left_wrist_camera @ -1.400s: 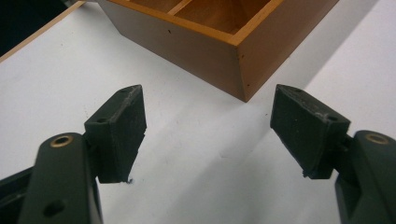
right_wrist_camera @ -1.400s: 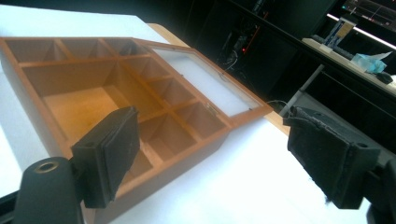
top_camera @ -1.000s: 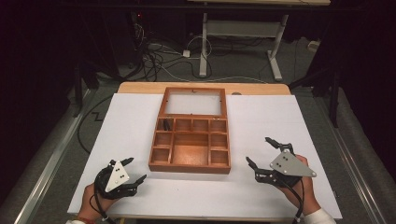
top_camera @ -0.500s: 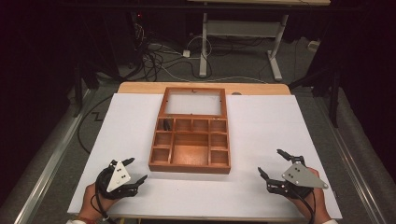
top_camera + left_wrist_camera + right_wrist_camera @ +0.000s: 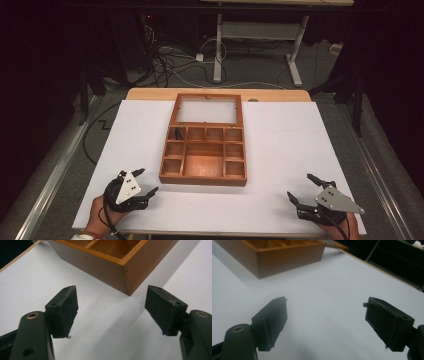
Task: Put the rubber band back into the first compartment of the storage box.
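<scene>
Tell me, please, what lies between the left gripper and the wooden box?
Nothing but bare white table cover. In the left gripper view, the open left gripper faces a corner of the wooden box across bare cover; the high view agrees.

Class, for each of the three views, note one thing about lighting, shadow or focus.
High view: the white table cover is evenly lit while the floor behind falls into darkness. Left gripper view: the black fingers are sharp and the compartmented brown wooden box casts a soft shadow. Right gripper view: that box is blurred, and the fingers look slightly soft.
</scene>
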